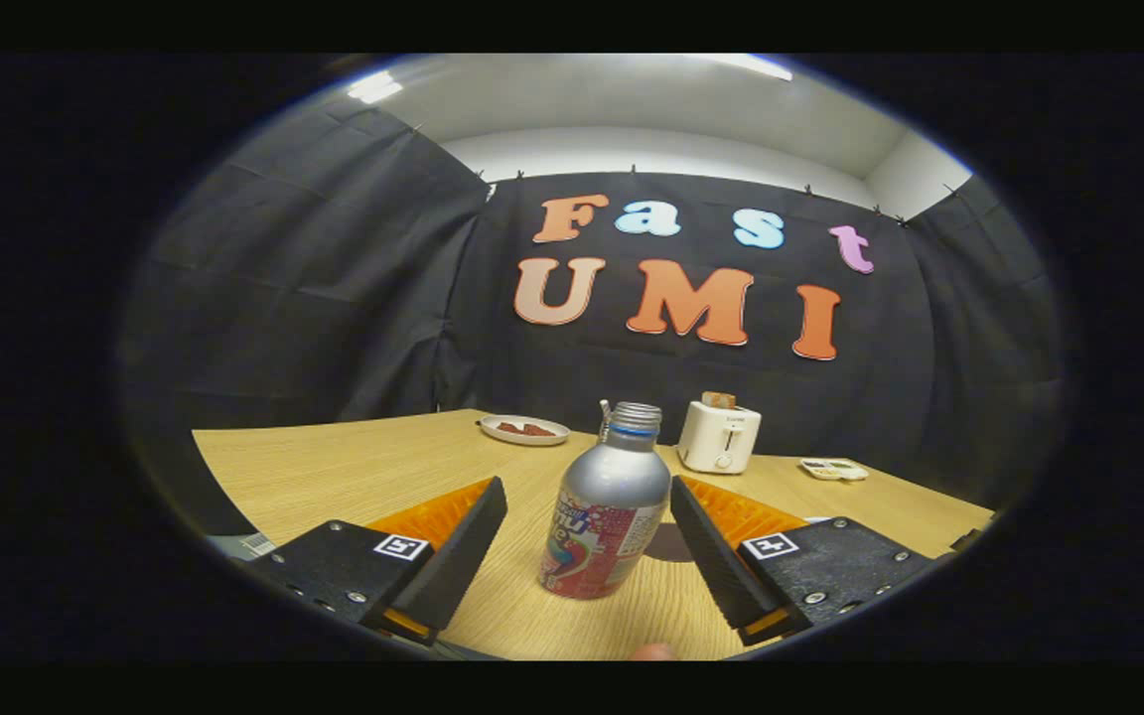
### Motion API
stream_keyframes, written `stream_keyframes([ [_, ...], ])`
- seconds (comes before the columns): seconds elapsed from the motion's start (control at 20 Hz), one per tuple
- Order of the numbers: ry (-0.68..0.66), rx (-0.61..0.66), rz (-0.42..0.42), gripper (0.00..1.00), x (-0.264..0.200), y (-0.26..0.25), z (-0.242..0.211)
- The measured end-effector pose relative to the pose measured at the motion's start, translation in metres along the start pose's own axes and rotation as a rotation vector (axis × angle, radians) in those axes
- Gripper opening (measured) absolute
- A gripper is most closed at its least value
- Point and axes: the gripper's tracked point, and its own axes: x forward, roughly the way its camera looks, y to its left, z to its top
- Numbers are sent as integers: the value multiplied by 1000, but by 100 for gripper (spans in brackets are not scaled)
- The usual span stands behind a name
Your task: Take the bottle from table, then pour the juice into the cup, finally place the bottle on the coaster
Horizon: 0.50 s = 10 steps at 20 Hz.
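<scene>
First step in hand, taking the bottle (604, 516); it stands upright on the tabletop (354, 467) between my jaws, which gape wide, neither touching it; next I judge a square close on its body; silver shoulder, threaded neck uncapped, bright printed label.

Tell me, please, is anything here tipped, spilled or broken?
Nothing stands out. The bottle stands on the table between the open gripper fingers, untouched. No spill shows. The plate and toaster sit beyond.
</scene>
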Motion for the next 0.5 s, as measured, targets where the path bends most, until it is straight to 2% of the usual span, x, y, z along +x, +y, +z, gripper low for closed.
stream_keyframes([
  [0.05, 6, 29, -12, 98, -2, -1, -2],
  [0.2, -33, 71, -131, 99, -1, -21, 6],
  [0.3, -36, 47, -103, 98, 5, -13, 7],
  [0.4, 42, 63, -73, 98, 11, -4, -16],
  [0.5, 112, 143, -110, 98, 10, -15, -31],
])
